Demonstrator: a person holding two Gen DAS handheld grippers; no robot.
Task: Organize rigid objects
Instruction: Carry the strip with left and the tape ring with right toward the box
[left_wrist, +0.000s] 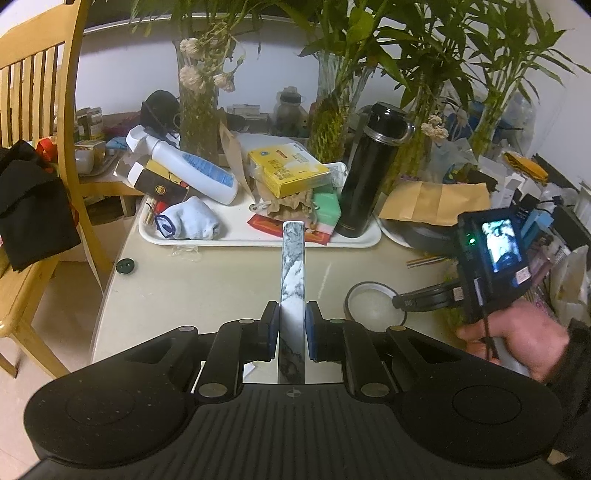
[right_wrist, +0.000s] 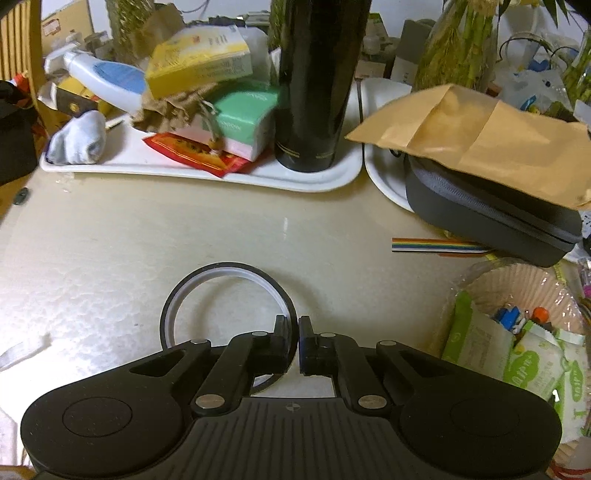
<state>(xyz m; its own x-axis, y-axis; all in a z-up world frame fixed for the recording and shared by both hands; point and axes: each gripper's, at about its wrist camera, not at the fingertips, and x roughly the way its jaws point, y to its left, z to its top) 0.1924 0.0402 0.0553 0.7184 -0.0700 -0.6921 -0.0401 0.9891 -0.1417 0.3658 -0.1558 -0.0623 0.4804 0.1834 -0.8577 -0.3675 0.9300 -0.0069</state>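
Note:
My left gripper (left_wrist: 292, 325) is shut on a long, flat marble-patterned slab (left_wrist: 293, 266). The slab stands on edge and points toward the white tray (left_wrist: 258, 242). That tray holds a black flask (left_wrist: 369, 173), a yellow box (left_wrist: 288, 166), a white bottle (left_wrist: 195, 170) and a rolled sock (left_wrist: 192, 221). In the right wrist view, my right gripper (right_wrist: 293, 332) is shut on the rim of a black tape ring (right_wrist: 221, 271) over the beige table. The left wrist view shows the same ring (left_wrist: 373, 306) beside the right gripper (left_wrist: 397, 300), which a hand (left_wrist: 517, 339) holds.
A second white tray (right_wrist: 384, 184) at the right carries a grey zip case (right_wrist: 487, 210) under a brown envelope (right_wrist: 480, 136). A rainbow ribbon cable (right_wrist: 436, 245) and a bag of packets (right_wrist: 517, 332) lie to the right. A wooden chair (left_wrist: 37, 147) stands left; plant vases (left_wrist: 199, 110) line the back.

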